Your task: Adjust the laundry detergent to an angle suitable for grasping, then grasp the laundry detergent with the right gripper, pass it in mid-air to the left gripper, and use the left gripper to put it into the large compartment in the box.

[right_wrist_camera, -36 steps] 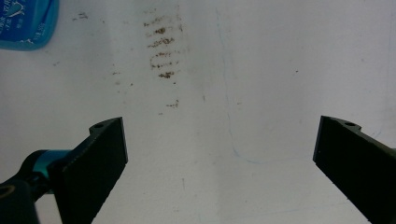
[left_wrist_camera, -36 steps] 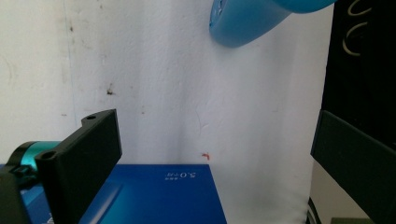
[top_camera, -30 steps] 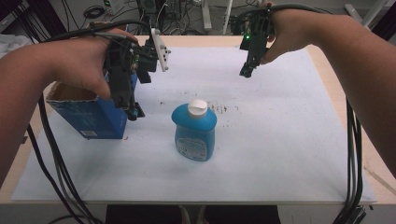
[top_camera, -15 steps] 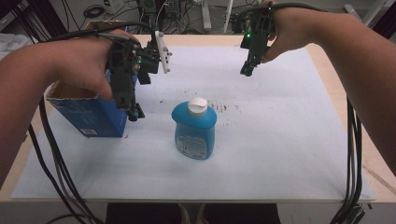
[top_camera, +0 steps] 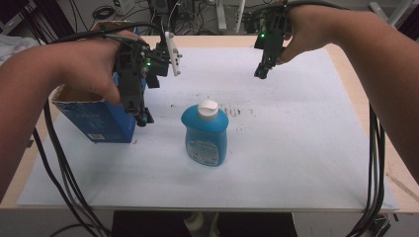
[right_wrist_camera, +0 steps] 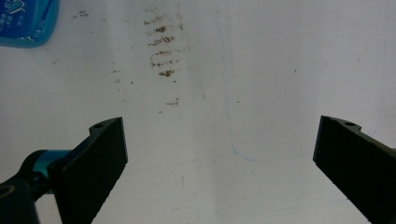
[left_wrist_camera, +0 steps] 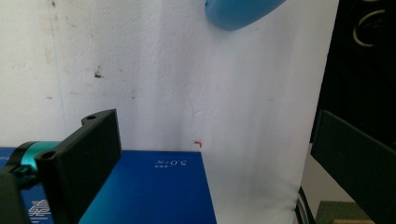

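On the blue box (left_wrist_camera: pixel 149 191), "5.0" reads; both grippers' fingers spread wide, empty.

A white sheet (top_camera: pixel 296 148) covers most of the wooden table (top_camera: pixel 346 59). A blue bottle (top_camera: pixel 205 134) with a white cap stands upright near its middle. A blue box (top_camera: pixel 96 118) sits to the left. Brown smudges (top_camera: pixel 236 109) mark the sheet just beside the bottle.
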